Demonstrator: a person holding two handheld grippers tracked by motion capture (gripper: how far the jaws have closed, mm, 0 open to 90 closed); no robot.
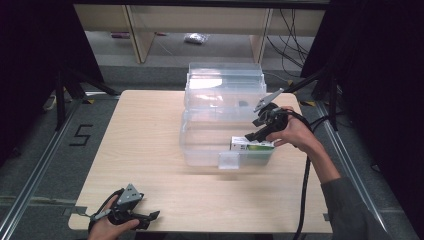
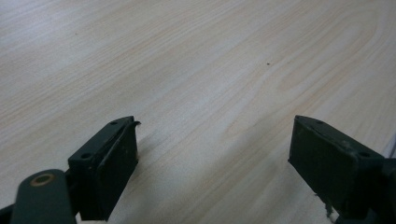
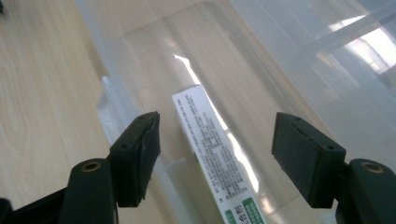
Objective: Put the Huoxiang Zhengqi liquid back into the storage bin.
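Observation:
A white and green carton [image 1: 251, 146] [image 3: 215, 158] lies flat inside a clear plastic bin [image 1: 200, 142] at its near right corner. Above the carton hovers my right gripper [image 1: 252, 135] [image 3: 215, 156], open, its black jaws standing apart on either side of the carton without touching it. My left gripper [image 1: 152, 216] [image 2: 215, 158] rests at the table's near left edge, open, with bare wood between its jaws.
The bin's hinged clear lid [image 1: 225, 82] stands open behind it toward the table's far edge. A small clear latch tab [image 1: 228, 160] juts from the bin's front wall [image 3: 105, 105]. Light wooden tabletop [image 1: 145, 145] spreads left of the bin. Dark curtains flank both sides.

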